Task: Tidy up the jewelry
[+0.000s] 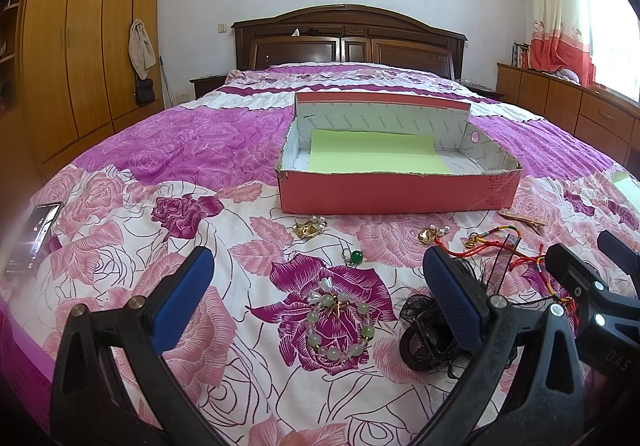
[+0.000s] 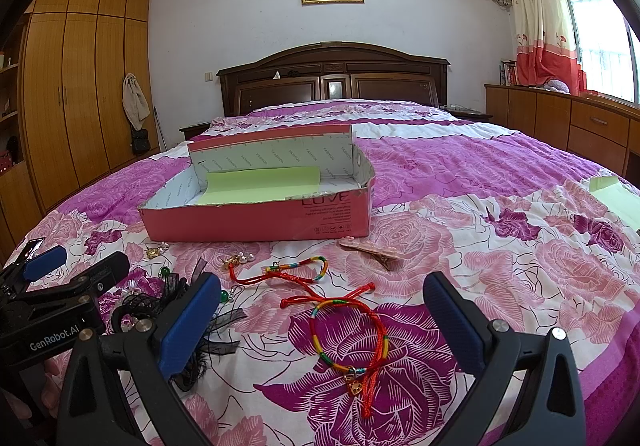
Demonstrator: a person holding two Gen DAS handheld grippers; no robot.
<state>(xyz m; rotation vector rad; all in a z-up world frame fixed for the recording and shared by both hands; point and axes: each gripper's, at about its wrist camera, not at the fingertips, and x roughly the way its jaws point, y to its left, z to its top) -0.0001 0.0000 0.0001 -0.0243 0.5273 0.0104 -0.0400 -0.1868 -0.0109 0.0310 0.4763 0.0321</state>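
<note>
rose-print bedspread (image 1: 168, 150) – wooden wardrobe (image 1: 76, 58) left – both grippers' fingers (image 1: 182, 298) spread.

Floral bed (image 1: 208, 150) carries pink box (image 1: 384, 194), bead bracelet (image 1: 340, 326), red cords (image 2: 348, 330).

The right gripper (image 2: 320, 310) hangs wide open over a red corded bracelet (image 2: 352, 338) with a gold charm on the floral bedspread (image 2: 520, 266). Beyond lie a second red bracelet (image 2: 288, 270), a pink hair clip (image 2: 372, 248) and the open pink box (image 2: 256, 220); the left gripper (image 2: 60, 278) sits at left.
</note>
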